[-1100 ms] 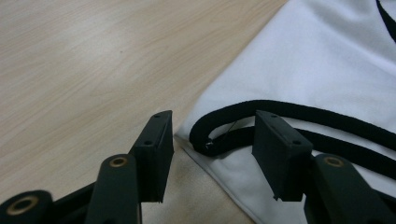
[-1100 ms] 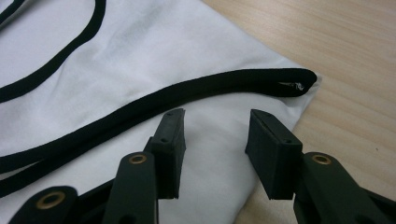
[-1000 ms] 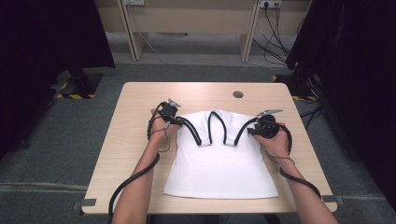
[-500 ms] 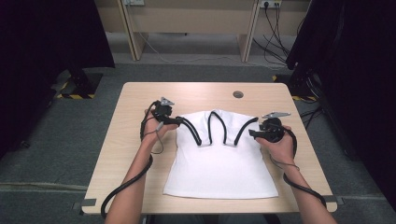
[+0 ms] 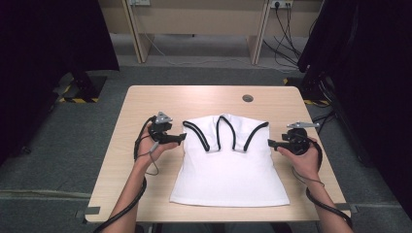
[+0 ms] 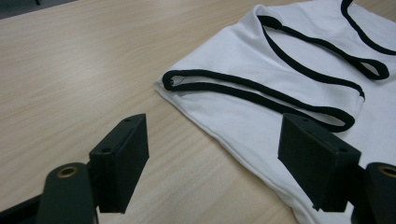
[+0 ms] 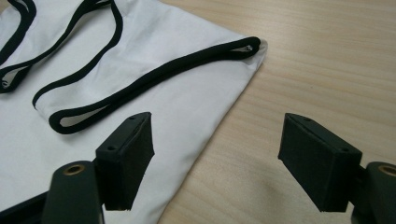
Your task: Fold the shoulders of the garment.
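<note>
A white tank top with black trim lies flat on the wooden table, straps toward the far side. My left gripper hovers just left of the top's left armhole corner, and its jaws have just been opening. In the left gripper view the left gripper stands open, with the top's edge below it and nothing pressed. My right gripper hangs just right of the right armhole corner, its jaws also freshly widened. The right gripper is open above the cloth's edge.
A round cable hole sits in the table's far right part. Bare wood runs along both sides of the top. Behind the table stand desk legs with floor cables, and dark curtains hang at both sides.
Both grippers have drawn outward from the top's upper corners, the left one leftward and the right one rightward. Their jaws stand wider apart. The top lies still.
</note>
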### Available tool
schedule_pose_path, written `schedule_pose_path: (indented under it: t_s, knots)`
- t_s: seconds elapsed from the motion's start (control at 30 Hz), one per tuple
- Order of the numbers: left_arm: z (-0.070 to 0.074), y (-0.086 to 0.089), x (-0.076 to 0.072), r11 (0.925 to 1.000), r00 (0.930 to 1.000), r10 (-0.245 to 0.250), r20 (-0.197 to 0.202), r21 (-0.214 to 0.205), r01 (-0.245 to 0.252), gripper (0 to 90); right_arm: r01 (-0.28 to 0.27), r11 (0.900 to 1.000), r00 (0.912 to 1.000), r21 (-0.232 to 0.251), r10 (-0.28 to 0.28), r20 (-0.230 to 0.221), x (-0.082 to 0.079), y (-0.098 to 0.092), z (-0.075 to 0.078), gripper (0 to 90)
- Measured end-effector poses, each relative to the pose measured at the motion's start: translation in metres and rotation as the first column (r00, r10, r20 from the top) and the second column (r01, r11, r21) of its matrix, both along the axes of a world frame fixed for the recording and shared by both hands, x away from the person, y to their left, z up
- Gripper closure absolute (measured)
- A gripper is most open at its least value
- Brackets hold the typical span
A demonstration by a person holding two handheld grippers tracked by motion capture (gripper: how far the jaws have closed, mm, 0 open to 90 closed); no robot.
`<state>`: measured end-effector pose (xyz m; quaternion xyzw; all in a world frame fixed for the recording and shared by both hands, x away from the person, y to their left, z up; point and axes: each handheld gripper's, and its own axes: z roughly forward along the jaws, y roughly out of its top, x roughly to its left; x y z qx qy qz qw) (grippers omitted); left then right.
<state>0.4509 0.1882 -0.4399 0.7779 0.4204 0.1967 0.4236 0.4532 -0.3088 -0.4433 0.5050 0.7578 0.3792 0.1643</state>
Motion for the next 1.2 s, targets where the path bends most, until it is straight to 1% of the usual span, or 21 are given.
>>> schedule_pose_path:
  t_s: [0.03,0.07,0.17,0.23,0.47,0.53,0.6,0.77,0.97,1.07,1.2]
  knots:
    - [0.000,0.003,-0.005,1.0000,1.0000,0.003,0.004,0.004,-0.003,23.7,0.000,1.0000,1.0000,0.000,0.000,0.000,0.000,0.000,0.000,23.0]
    - [0.000,0.003,-0.005,1.0000,1.0000,0.003,0.004,0.004,-0.003,23.5,0.000,1.0000,1.0000,0.000,0.000,0.000,0.000,0.000,0.000,23.0]
    - [-0.001,0.004,-0.008,1.0000,1.0000,0.004,0.003,0.001,-0.004,23.3,0.015,0.9999,0.9999,0.008,-0.015,0.001,-0.005,-0.008,-0.001,21.6]
    - [-0.001,0.005,-0.009,1.0000,1.0000,0.005,0.002,0.005,-0.005,23.2,0.021,0.9997,0.9998,0.011,-0.021,-0.001,-0.006,-0.010,-0.002,21.4]
    - [-0.001,0.006,-0.010,0.9998,0.9998,0.018,0.011,0.000,-0.018,23.1,0.034,0.9994,0.9994,0.008,-0.034,0.003,-0.011,-0.018,-0.004,21.1]
    - [-0.001,0.005,-0.009,0.9998,0.9998,0.017,0.011,0.011,-0.017,23.0,0.039,0.9992,0.9992,0.011,-0.039,0.002,-0.011,-0.020,-0.004,21.1]
    - [-0.001,0.005,-0.008,0.9997,0.9997,0.021,0.009,0.009,-0.021,22.9,0.039,0.9991,0.9992,0.014,-0.040,0.005,-0.012,-0.021,-0.003,21.1]
    - [-0.001,0.002,-0.005,0.9997,0.9999,0.015,0.003,0.017,-0.015,22.9,0.040,0.9991,0.9991,0.014,-0.041,0.010,-0.012,-0.021,-0.004,21.1]
    - [0.003,0.000,0.004,0.9997,0.9998,0.017,0.004,0.016,-0.017,22.6,0.034,0.9994,0.9993,0.008,-0.035,0.017,-0.007,-0.019,0.001,21.1]
    - [0.004,-0.001,0.008,0.9998,0.9999,0.012,0.002,0.017,-0.013,22.6,0.036,0.9993,0.9991,0.010,-0.037,0.023,-0.007,-0.018,0.004,21.1]
    - [0.002,-0.002,0.013,0.9997,0.9999,0.015,-0.003,0.020,-0.015,22.6,0.044,0.9989,0.9987,0.013,-0.045,0.024,-0.009,-0.021,0.004,21.1]
